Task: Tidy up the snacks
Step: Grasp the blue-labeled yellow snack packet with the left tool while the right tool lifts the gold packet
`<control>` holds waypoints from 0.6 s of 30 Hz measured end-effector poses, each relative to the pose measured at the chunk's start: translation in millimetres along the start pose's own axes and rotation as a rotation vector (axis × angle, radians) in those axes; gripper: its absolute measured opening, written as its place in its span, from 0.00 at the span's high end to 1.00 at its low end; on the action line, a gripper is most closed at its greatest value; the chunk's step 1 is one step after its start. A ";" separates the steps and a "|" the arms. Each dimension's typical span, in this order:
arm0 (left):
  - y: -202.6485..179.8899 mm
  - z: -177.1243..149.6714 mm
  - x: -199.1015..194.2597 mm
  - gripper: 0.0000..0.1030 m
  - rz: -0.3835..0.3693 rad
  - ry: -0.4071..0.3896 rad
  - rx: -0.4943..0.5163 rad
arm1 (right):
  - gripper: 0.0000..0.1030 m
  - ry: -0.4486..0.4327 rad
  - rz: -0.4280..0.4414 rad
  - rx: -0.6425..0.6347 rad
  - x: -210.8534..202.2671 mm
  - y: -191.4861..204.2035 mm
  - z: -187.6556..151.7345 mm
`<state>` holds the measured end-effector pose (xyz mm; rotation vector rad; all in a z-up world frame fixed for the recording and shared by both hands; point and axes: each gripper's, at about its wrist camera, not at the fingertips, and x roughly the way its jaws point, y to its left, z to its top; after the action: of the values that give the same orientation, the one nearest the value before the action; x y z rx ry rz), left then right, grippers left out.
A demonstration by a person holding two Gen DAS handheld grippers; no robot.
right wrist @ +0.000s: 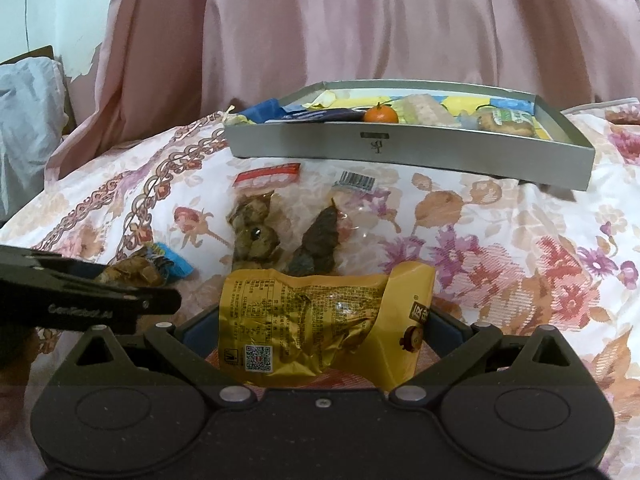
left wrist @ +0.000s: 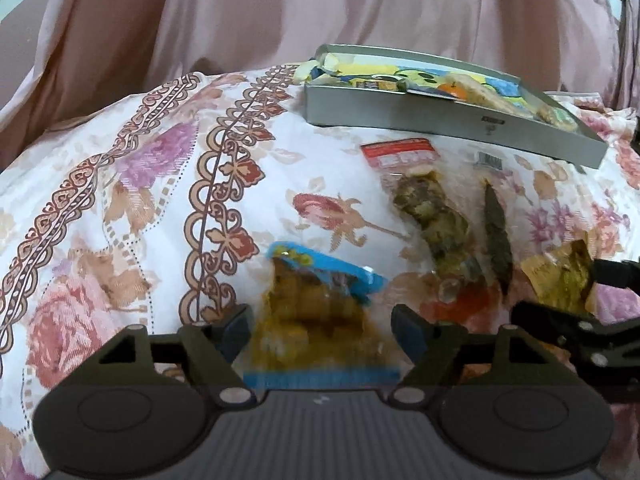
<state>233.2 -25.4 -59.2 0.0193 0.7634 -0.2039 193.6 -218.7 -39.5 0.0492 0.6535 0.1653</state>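
Left tongs (left wrist: 322, 330) stand wide around the blue-edged snack packet (left wrist: 316, 312); the pads flank it with a gap on each side, so nothing is gripped. Right tongs (right wrist: 320, 334) bracket the yellow foil packet (right wrist: 320, 324), both pads at or very near its crumpled edges, though whether they truly pinch it I cannot tell. Both packets lie on the flowered bedspread (left wrist: 120, 200), with two clear packets of dark snacks (right wrist: 256, 224) beyond them and the grey tray (right wrist: 400, 148) at the far edge, already holding a small orange (right wrist: 381, 114) and other packets.

Risk, as I judge it: slick wrappers on soft bedding may slip or crumple under closing pads, and the two tongs sit near enough to collide.

Only the right view shows the tray's contents clearly; only the left shows the blue-edged packet between its pads.
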 end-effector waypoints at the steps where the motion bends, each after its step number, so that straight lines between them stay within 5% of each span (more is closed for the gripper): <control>1: 1.4 0.9 3.1 0.20 0.007 -0.001 -0.002 | 0.02 0.002 0.002 -0.001 0.8 0.2 -0.3; 4: 4.8 2.8 9.7 0.21 0.015 -0.006 -0.014 | 0.02 0.007 0.007 -0.002 3.2 0.7 -1.0; 12: -4.3 -0.4 5.0 0.41 0.014 -0.015 0.062 | 0.02 0.011 0.018 -0.008 6.0 2.8 -1.5; 18: -9.7 0.8 -8.7 0.44 -0.008 -0.010 0.054 | 0.02 -0.015 0.019 -0.020 0.8 4.2 0.1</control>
<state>225.7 -33.5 -52.1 0.0662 0.7484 -0.2325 193.8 -214.4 -39.5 0.0373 0.6363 0.1894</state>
